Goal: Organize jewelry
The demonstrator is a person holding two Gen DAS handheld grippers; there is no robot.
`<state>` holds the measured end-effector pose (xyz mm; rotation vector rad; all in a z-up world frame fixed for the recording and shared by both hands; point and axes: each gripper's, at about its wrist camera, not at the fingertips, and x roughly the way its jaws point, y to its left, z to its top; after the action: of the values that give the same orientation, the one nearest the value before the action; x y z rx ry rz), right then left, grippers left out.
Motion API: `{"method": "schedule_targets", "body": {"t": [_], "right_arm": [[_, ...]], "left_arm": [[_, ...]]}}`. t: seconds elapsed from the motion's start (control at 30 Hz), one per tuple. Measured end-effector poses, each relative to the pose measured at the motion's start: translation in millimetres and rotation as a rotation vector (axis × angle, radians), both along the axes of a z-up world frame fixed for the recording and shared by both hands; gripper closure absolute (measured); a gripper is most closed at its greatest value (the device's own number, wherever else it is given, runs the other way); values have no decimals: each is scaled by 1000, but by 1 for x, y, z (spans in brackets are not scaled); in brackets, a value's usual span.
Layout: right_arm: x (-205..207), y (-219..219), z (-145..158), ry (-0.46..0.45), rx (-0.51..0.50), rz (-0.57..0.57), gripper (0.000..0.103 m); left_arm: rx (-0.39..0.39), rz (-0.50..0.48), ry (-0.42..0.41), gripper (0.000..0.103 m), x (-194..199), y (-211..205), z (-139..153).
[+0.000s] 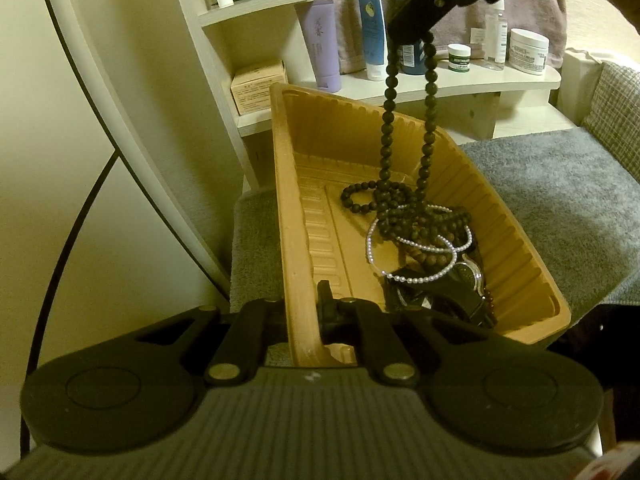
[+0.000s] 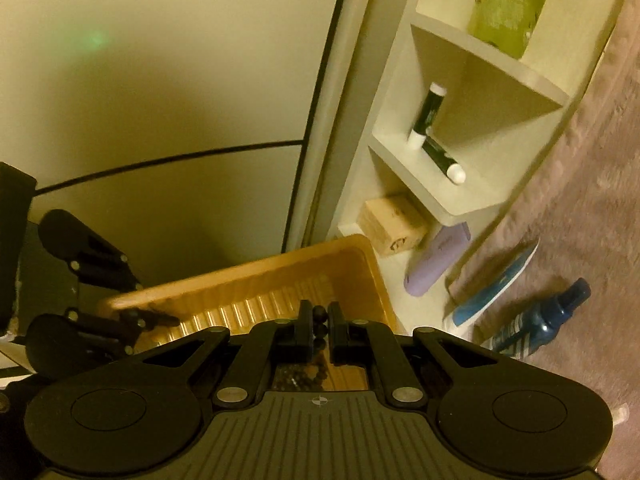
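- Left gripper (image 1: 305,320), bottom centre of the left wrist view: matte black fingers clamped on the near wall of the tray (image 1: 288,208), one finger outside and one inside.
- Tray: tan moulded plastic, rectangular, with ribbed inner walls and a smooth rolled rim; it rests on a grey, short-piled towel (image 1: 560,208).
- Dark bead necklace (image 1: 390,120): round, matte brown-black beads on a strand. Two lengths hang straight from the right gripper (image 1: 412,40) at the upper right of the left wrist view; the lower part lies coiled on the tray floor.
- Right gripper: jaws narrow, pinching the beads of the necklace; in the right wrist view the beads show between its fingers (image 2: 306,328).
- Pearl strand (image 1: 412,248): small, glossy white beads in loose loops, lying in the tray under and beside the dark coil.
- Watch (image 1: 460,284): black, shiny, partly hidden, at the near right end of the tray.
- White shelf unit (image 1: 256,8), upper centre of the left wrist view: flat painted boards carrying a lilac tube (image 1: 322,44), a blue tube (image 1: 370,20), a white jar (image 1: 528,52) and a small cardboard box (image 1: 260,86).
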<state>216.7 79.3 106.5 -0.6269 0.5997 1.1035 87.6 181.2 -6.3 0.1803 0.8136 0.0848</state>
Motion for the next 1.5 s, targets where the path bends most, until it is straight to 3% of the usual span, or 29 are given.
{"method": "schedule_targets", "body": {"t": [0.47,0.6,0.8,1.07,1.13,1.4,1.5], "right_arm": [[10,-4,-5,36,45,-25,95],[15,-16,4,25,95,-75,60],[13,-54,8,25,155,-171,54],[7,-123,-30,218,270,-414,49],[3,-139,-40,272,301,-464,49],[-27,-192,-68,401,401,-657,47],[-44,-208,-73,433,425,-720,42]], "left_arm": [[-3,2,0,98,0,0,0],[-10,5,-1,98,-1,2,0],[-53,16,6,98,1,11,-4],[-171,100,26,91,1,37,-20],[-180,126,13,73,0,41,-22],[-220,199,-57,71,-16,59,-11],[-218,202,-99,58,-27,53,1]]}}
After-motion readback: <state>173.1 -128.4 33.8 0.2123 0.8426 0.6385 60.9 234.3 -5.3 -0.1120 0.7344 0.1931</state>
